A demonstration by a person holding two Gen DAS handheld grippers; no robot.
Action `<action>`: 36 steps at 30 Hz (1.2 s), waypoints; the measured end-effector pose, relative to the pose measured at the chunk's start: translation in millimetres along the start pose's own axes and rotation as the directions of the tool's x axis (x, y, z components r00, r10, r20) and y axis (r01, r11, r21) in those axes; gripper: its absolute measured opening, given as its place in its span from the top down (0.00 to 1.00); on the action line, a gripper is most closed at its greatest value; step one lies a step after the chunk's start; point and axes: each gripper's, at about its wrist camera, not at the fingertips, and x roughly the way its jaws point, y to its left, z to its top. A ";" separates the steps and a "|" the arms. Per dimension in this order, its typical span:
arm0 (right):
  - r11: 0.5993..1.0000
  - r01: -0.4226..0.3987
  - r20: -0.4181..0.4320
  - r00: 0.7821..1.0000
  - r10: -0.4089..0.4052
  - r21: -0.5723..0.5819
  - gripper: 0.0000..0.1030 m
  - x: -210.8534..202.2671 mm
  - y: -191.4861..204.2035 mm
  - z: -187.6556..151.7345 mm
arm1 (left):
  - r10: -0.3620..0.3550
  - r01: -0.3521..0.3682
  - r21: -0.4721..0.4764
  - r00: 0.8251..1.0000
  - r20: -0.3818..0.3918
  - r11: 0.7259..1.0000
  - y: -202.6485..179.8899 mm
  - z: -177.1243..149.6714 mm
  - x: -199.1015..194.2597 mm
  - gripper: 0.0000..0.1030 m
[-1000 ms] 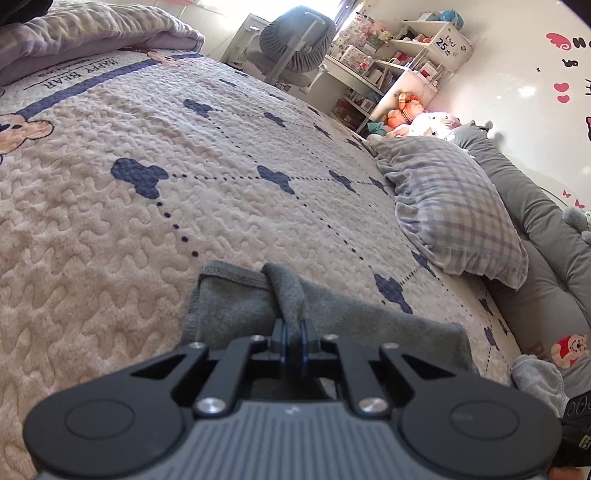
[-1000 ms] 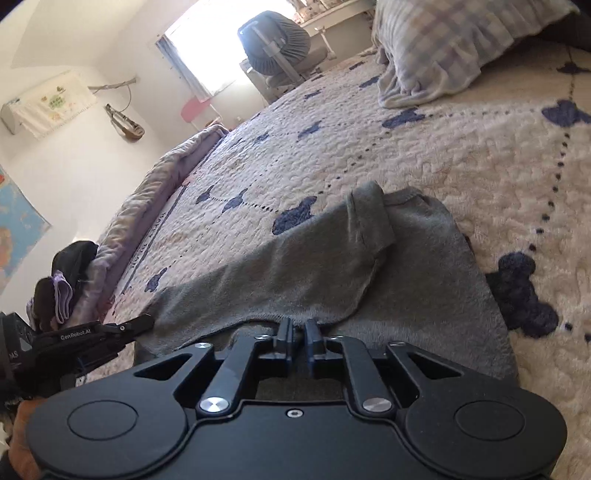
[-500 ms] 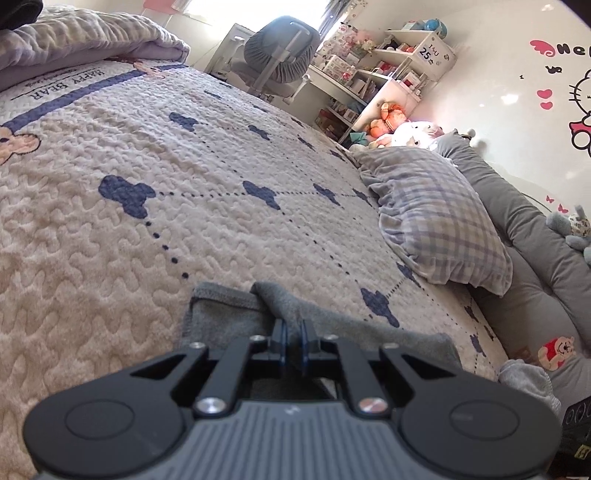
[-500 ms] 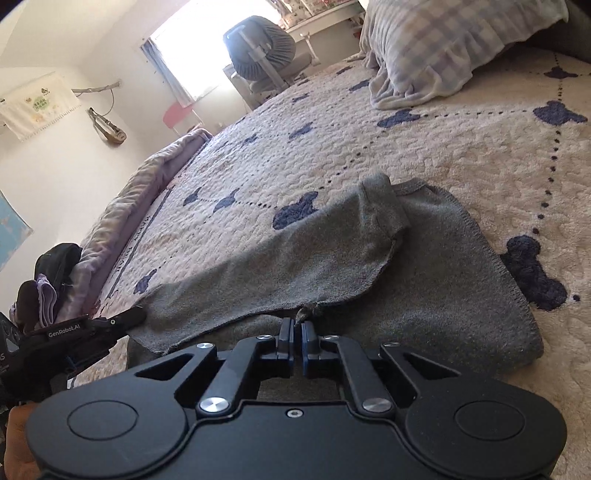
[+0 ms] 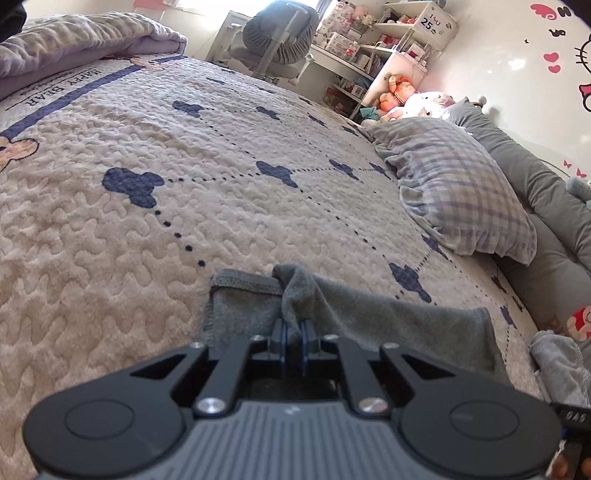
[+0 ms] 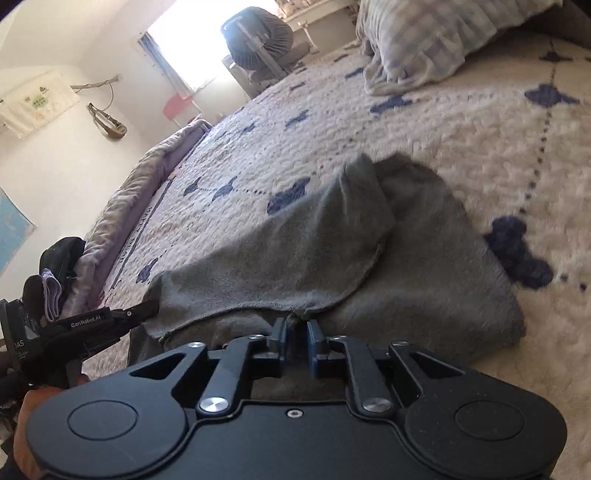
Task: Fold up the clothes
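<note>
A grey garment [image 5: 388, 314] lies partly folded on the cream quilted bedspread [image 5: 184, 129]. My left gripper [image 5: 294, 328] is shut on a raised fold of it near one corner. In the right wrist view the garment [image 6: 295, 251] has its upper layer folded over the lower one. My right gripper [image 6: 296, 328] sits at that layer's near edge. Its jaws are opening, a clear gap shows between the pads, and a small tuft of the edge pokes into the gap without being pressed. The left gripper [image 6: 140, 312] shows at the garment's left corner.
A plaid pillow [image 5: 461, 192] and a long grey bolster [image 5: 546, 192] lie along the right side of the bed. A rolled quilt [image 5: 92, 33] lies at the far left. More grey cloth [image 5: 554, 362] sits at the right edge. Dark clothes [image 6: 62, 254] are piled beyond the left gripper.
My right gripper's jaws were pressed together half a second ago and now stand apart. The left gripper has kept its hold on the fold. Both hands have barely moved.
</note>
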 end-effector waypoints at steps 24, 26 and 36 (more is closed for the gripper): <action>0.969 0.197 0.065 0.980 -0.190 -0.148 0.97 23.7 -31.6 39.3 | 0.026 -0.026 0.036 1.000 0.013 0.999 -3.8 -0.6 2.0 0.92; 0.953 0.220 0.063 0.975 -0.211 -0.208 0.97 28.0 -26.4 37.5 | 0.031 -0.032 0.030 0.999 0.015 0.999 -4.1 0.7 -0.3 0.92; 0.958 0.208 0.026 0.978 -0.207 -0.199 0.97 13.4 -34.5 37.7 | 0.015 -0.015 0.000 1.000 -0.022 1.000 -3.0 0.6 -2.8 0.87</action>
